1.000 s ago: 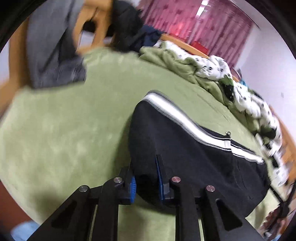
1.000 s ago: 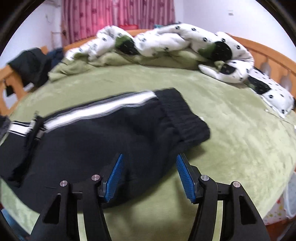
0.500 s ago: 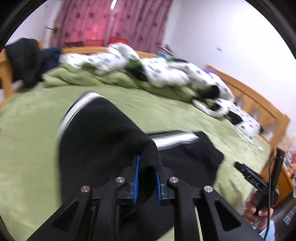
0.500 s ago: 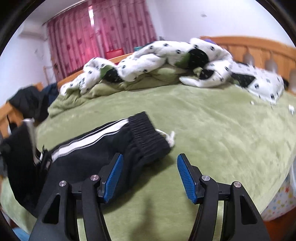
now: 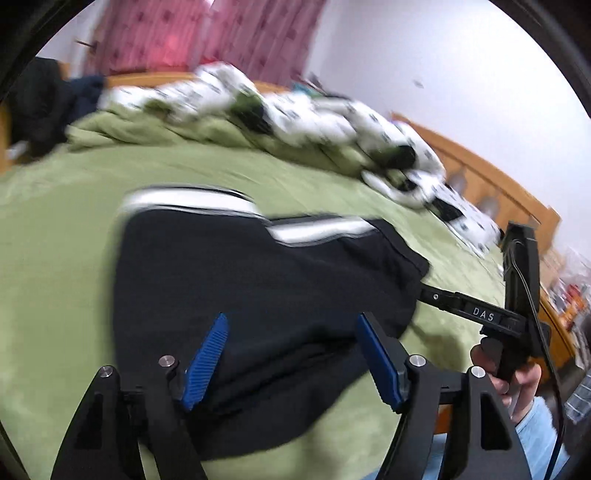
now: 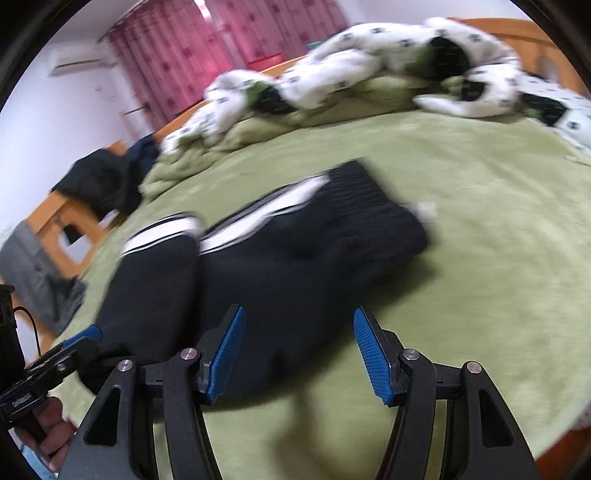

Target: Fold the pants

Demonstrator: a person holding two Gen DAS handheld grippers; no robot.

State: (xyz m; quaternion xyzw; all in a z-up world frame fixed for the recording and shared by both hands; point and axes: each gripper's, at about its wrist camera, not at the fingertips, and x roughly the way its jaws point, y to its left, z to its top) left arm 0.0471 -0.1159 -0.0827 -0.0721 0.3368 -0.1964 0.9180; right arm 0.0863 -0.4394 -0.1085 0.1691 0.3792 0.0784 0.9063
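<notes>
Black pants with white side stripes (image 5: 258, 291) lie folded over on the green bed cover (image 5: 55, 258); one half rests on top of the other. They also show in the right wrist view (image 6: 280, 266), with the ribbed waistband toward the far right. My left gripper (image 5: 291, 350) is open and empty, just above the near edge of the pants. My right gripper (image 6: 299, 350) is open and empty at the near edge too. The right gripper also shows in the left wrist view (image 5: 461, 306), beside the pants' right edge.
A rumpled white and green spotted duvet (image 6: 369, 70) lies along the far side of the bed. Dark clothes (image 6: 107, 181) hang over a wooden frame at the left. A wooden headboard (image 5: 498, 184) runs along the right. Pink curtains (image 5: 207, 33) hang behind.
My left gripper carried the pant end over onto the other half, then opened and let go. My right gripper stayed open and came nearer the pants.
</notes>
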